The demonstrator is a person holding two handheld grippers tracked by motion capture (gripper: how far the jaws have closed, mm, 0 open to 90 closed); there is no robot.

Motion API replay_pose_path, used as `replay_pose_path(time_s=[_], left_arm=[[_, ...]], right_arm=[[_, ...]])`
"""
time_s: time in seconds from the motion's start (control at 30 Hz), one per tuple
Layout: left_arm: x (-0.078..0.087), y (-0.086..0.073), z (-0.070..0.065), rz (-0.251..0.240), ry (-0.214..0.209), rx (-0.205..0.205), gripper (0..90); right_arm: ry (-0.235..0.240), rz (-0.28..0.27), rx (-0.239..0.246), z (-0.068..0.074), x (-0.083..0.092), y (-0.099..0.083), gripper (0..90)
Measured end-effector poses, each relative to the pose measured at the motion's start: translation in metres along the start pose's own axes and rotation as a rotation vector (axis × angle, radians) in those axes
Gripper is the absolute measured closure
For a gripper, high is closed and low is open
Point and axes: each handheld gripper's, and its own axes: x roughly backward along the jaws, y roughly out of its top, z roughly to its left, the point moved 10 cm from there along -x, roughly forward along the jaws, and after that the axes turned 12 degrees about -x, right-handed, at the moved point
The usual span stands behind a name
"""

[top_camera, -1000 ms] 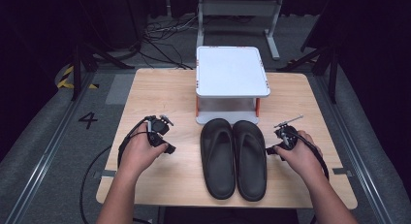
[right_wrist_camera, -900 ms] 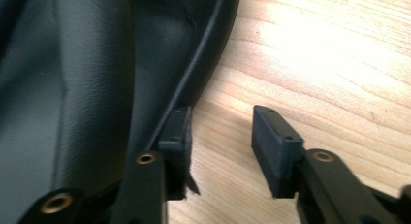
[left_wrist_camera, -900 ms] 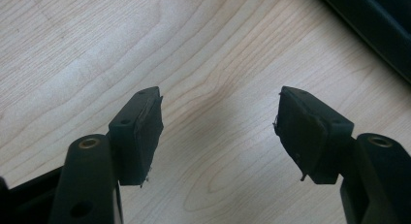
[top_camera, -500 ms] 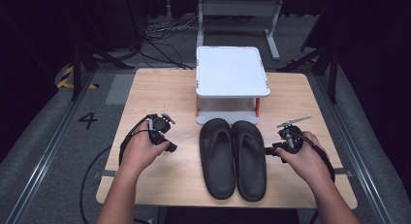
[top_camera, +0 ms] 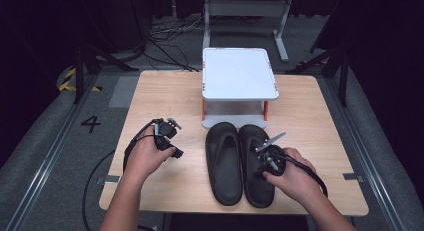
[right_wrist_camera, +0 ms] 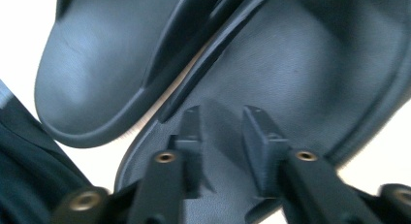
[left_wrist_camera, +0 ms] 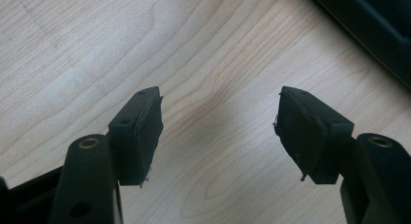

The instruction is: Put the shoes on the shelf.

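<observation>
The right gripper (top_camera: 263, 166) has been brought leftward over the right black rubber slipper (top_camera: 256, 163), jaws narrowly apart, nothing clamped. The left gripper (left_wrist_camera: 218, 132) is kept wide open above the light wooden table (top_camera: 165, 98). Both slippers are laid lengthwise, toes toward the white two-tier stand (top_camera: 239, 73). The heel is hidden by the hand.

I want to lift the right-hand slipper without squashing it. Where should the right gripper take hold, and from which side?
Probably the outer side rim of the right slipper, approached from above on its right. It lies flat, sole down, its inner edge close against the left slipper, so only the outer edge is free. The right gripper already hovers there.
</observation>
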Motion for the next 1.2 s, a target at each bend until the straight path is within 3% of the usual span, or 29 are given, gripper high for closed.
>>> replay_pose_path(time_s=[0.07, 0.17, 0.43, 0.47, 0.63, 0.77, 0.9, 1.0, 1.2], left_arm=[[0.000, -0.001, 0.000, -0.001, 0.001, -0.001, 34.4], [0.001, -0.003, 0.000, 0.000, 0.002, 0.003, 34.4], [0.001, -0.005, 0.000, -0.001, 0.005, 0.003, 34.4], [0.002, -0.005, 0.000, 0.001, 0.004, 0.003, 34.4], [0.000, -0.004, 0.000, 0.006, 0.000, 0.003, 34.3], [-0.001, -0.003, -0.001, 0.009, -0.001, 0.000, 34.3], [-0.001, -0.005, 0.000, 0.013, 0.001, 0.004, 34.3], [-0.001, -0.006, 0.000, 0.012, 0.003, 0.005, 34.3], [-0.001, -0.008, 0.001, 0.013, 0.004, 0.006, 34.2]], right_arm=[[-0.029, 0.010, 0.022, 0.000, -0.006, 0.001, 76.2], [-0.008, 0.010, 0.028, 0.006, -0.016, 0.004, 76.9], [-0.030, -0.018, 0.024, 0.008, -0.019, 0.010, 72.2], [-0.030, -0.018, 0.014, 0.007, -0.017, 0.010, 70.0], [0.041, -0.130, -0.059, 0.013, -0.003, 0.024, 49.2], [0.034, -0.173, -0.058, 0.018, -0.004, 0.033, 42.8], [0.014, -0.152, -0.091, 0.024, -0.010, 0.041, 41.7], [0.013, -0.117, -0.162, 0.022, -0.017, 0.042, 41.3], [-0.029, -0.120, -0.183, 0.019, -0.028, 0.052, 40.5]])
